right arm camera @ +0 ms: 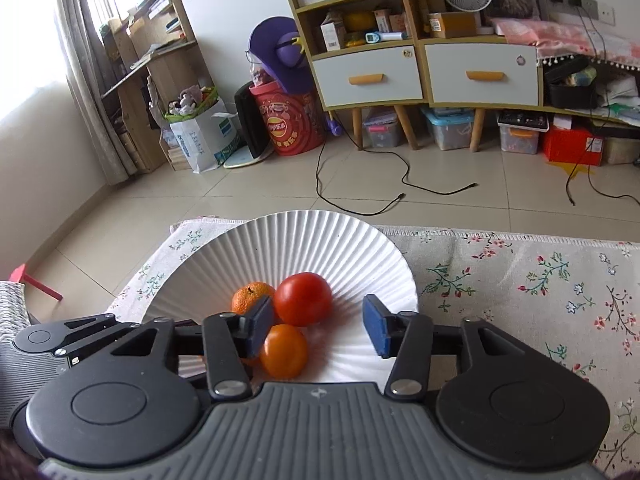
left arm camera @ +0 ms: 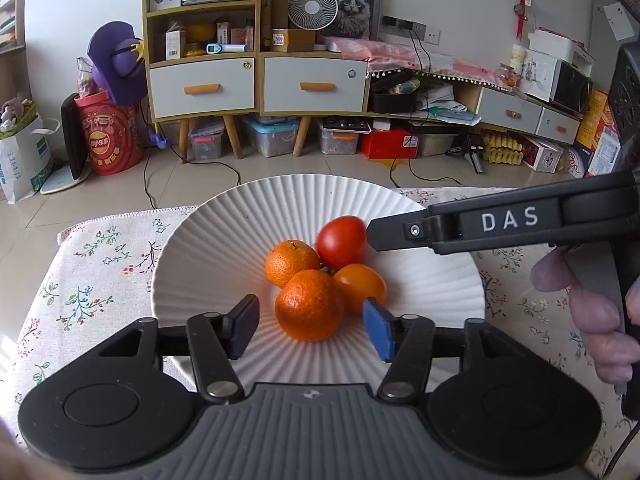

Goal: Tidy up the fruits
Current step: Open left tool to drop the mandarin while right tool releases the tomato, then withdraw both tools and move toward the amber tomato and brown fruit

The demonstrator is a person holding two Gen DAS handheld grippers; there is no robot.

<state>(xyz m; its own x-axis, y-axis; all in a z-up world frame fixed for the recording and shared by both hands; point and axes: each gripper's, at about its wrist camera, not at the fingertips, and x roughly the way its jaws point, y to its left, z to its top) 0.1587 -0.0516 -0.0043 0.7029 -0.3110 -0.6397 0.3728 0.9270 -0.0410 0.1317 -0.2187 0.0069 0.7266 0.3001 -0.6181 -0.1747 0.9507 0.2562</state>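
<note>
White ribbed plate gathers four fruits in a touching cluster. Left gripper spreads its jaws around the near mandarin, pinching nothing; right gripper stands spread before the red tomato, likely just freed.

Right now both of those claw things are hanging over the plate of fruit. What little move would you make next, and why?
Probably ease the left gripper forward and close it on the nearest mandarin. Its jaws stand open on either side of that fruit, which sits frontmost in the white plate. The right gripper is also open, near the red tomato, gripping nothing.
</note>
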